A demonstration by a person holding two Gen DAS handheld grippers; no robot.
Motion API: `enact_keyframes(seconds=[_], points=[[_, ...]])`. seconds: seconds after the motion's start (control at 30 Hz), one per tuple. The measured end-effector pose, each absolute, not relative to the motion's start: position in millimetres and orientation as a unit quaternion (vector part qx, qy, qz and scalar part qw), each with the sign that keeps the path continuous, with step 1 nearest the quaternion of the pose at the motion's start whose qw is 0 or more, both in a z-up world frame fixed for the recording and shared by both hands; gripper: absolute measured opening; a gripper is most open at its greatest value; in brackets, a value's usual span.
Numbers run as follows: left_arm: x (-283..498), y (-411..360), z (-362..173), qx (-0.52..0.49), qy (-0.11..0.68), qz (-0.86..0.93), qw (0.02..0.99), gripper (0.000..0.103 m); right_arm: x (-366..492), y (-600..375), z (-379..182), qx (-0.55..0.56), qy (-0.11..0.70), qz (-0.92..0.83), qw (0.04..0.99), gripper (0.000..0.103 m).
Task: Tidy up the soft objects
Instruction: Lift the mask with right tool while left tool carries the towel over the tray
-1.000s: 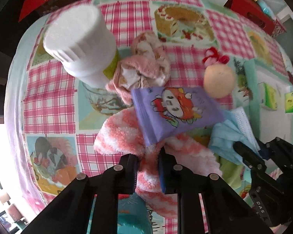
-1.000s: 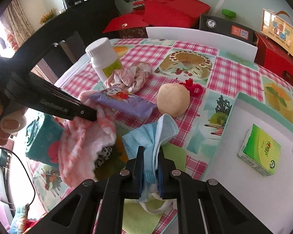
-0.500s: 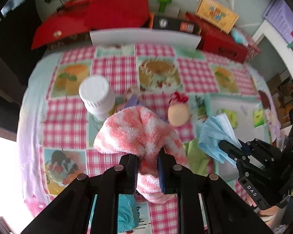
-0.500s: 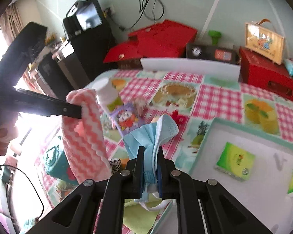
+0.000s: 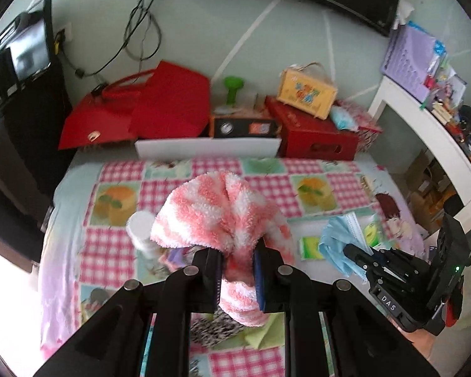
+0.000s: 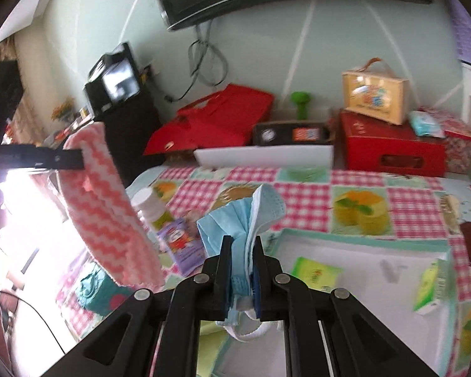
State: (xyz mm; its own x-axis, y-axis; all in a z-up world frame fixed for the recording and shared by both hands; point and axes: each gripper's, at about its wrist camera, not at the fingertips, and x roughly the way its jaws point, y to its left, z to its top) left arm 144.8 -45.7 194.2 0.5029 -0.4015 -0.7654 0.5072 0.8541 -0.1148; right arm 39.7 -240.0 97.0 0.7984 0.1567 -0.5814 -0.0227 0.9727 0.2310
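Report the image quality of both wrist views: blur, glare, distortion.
Left wrist view: strong fisheye bending; white blowout at lower left; the pink and white sock in the left gripper is fairly sharp, the table behind slightly smeared. Right wrist view: motion blur across the background; window glare at left; the blue face mask in the right gripper stays sharp.

The only legible lettering was "DAS", printed in white on the black body of the right gripper (image 5: 353, 253) in the left wrist view. Print on the boxes and packets was too blurred to read.
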Motion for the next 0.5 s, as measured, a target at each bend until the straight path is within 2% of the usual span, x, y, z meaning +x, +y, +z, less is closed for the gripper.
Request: enact_keyframes(seconds=[0.5], points=[[121.9, -140.1, 162.5, 0.025, 0.421, -0.333, 0.843, 0.017, -30.9, -368.2, 100.1, 0.173, 0.300, -0.135, 0.928, 0.011]])
